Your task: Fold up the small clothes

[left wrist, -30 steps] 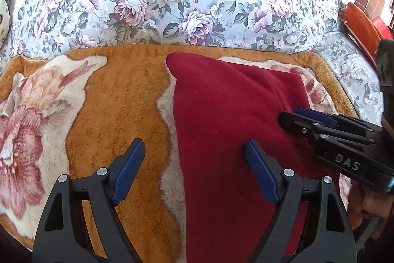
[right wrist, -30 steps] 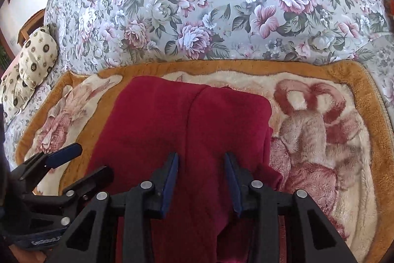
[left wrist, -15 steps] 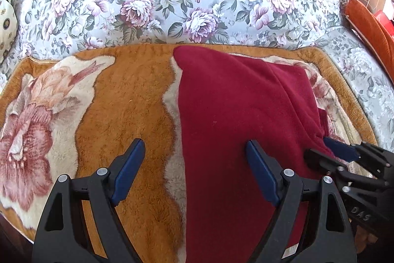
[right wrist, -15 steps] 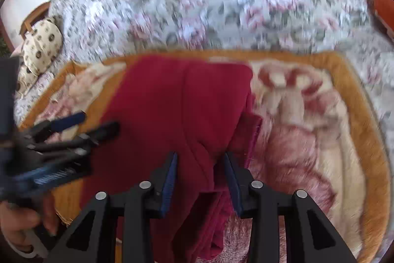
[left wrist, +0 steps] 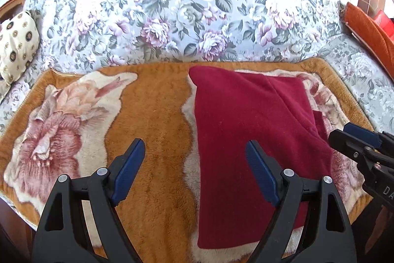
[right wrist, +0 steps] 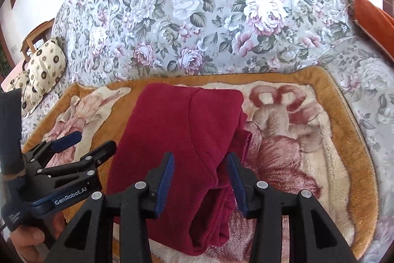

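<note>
A dark red garment [left wrist: 246, 130] lies folded on the orange and cream blanket [left wrist: 152, 115], with a fold line down its right part [right wrist: 197, 130]. My left gripper [left wrist: 194, 162] hangs open and wide above the garment's left edge, nothing between its fingers. My right gripper [right wrist: 200, 166] is over the garment's near right edge, its jaws opening. Bunched red layers lie between and under the fingers, and the pads do not press on them. The left gripper [right wrist: 92, 142] shows in the right wrist view, the right gripper [left wrist: 344, 133] in the left wrist view.
The blanket covers a sofa seat; the floral backrest [left wrist: 197, 4] rises behind it. A spotted cushion [right wrist: 44, 68] lies at the far left, an orange cloth [left wrist: 369, 28] at the far right. A hand [right wrist: 27, 245] grips the left gripper's handle.
The right gripper has drawn back from over the garment to its near right edge, and its jaws stand wider. The left gripper has pulled back and up, so more blanket shows.
</note>
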A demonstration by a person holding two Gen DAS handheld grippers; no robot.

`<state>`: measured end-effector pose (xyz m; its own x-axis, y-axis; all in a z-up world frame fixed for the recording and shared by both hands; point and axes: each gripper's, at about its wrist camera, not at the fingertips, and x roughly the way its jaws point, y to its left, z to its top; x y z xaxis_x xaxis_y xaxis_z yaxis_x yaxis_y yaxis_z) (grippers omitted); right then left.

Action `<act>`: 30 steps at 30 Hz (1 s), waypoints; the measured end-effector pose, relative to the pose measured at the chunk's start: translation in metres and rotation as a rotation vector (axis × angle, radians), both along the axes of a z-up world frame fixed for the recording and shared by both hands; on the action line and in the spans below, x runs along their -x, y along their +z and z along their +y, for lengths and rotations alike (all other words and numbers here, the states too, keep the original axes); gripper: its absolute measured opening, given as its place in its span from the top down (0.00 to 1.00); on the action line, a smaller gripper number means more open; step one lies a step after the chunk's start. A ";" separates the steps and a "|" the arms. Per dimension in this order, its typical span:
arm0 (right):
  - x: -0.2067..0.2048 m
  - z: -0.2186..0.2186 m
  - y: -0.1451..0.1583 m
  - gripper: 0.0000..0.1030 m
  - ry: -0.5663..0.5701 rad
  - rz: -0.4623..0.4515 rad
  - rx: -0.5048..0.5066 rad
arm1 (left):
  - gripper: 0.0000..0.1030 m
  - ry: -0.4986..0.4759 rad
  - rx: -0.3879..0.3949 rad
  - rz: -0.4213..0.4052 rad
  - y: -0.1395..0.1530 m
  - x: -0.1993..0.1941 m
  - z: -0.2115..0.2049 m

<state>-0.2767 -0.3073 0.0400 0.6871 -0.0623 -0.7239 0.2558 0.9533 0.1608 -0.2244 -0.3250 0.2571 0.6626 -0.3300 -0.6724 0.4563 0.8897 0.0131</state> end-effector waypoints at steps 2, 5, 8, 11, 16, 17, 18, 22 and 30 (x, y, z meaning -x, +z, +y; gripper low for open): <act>-0.003 0.001 -0.007 0.58 -0.014 -0.006 -0.006 | 0.18 0.001 0.012 -0.006 0.004 0.003 0.003; -0.004 0.002 -0.015 0.58 -0.029 0.002 -0.002 | 0.18 0.011 0.030 -0.003 0.007 0.007 0.008; -0.005 0.002 -0.022 0.57 -0.029 0.002 -0.011 | 0.18 0.024 0.014 -0.020 0.010 0.009 0.009; -0.007 0.002 -0.026 0.57 -0.028 0.001 -0.012 | 0.18 0.029 0.010 -0.013 0.009 0.009 0.011; -0.009 0.006 -0.023 0.57 -0.024 0.000 -0.012 | 0.18 0.032 0.012 -0.020 0.008 0.011 0.011; -0.007 0.007 -0.021 0.57 -0.024 -0.001 -0.013 | 0.18 0.030 0.011 -0.022 0.008 0.011 0.011; -0.009 0.004 -0.020 0.57 -0.024 -0.002 -0.014 | 0.18 0.029 0.010 -0.022 0.008 0.012 0.010; -0.003 0.007 -0.013 0.57 -0.031 -0.001 -0.016 | 0.18 0.028 0.013 -0.022 0.008 0.012 0.009; -0.021 0.002 -0.023 0.57 -0.036 0.010 -0.025 | 0.18 0.022 0.014 -0.018 0.007 0.013 0.006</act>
